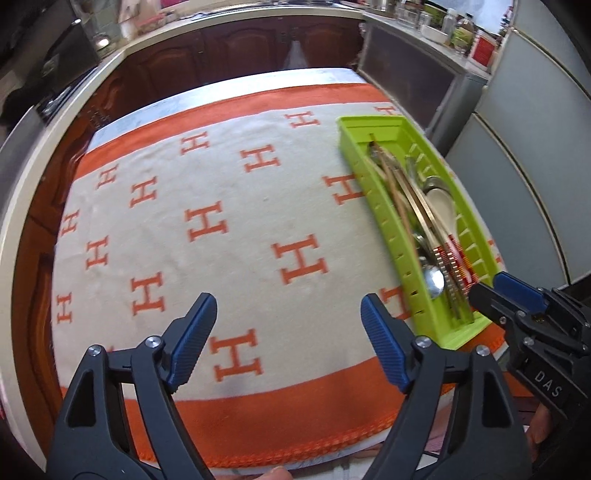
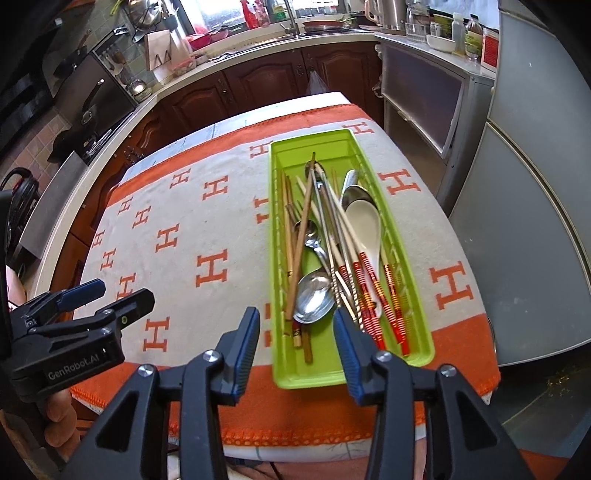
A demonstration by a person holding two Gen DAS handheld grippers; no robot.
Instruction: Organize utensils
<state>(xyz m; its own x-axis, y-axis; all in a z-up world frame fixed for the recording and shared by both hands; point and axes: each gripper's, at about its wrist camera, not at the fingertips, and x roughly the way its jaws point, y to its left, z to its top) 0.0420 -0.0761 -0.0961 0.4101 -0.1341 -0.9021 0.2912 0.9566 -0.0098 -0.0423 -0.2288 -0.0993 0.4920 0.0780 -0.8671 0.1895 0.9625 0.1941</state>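
A lime green utensil tray (image 2: 280, 373) lies on the orange and white towel, right of centre. It holds wooden chopsticks (image 2: 301, 236), red-banded chopsticks (image 2: 365, 291), a metal spoon (image 2: 313, 300) and a white ceramic spoon (image 2: 364, 225). The tray also shows in the left wrist view (image 1: 384, 218) at the right. My right gripper (image 2: 297, 325) is open and empty, just above the tray's near end. My left gripper (image 1: 288, 310) is open and empty over the bare towel, left of the tray; it also shows in the right wrist view (image 2: 110, 295).
The towel (image 1: 221, 221) covers a small table. Dark wooden kitchen cabinets (image 2: 258, 81) and a counter run behind and to the left. A grey fridge (image 2: 524, 184) stands at the right. A shelf with jars and bottles (image 2: 443, 33) is at the back right.
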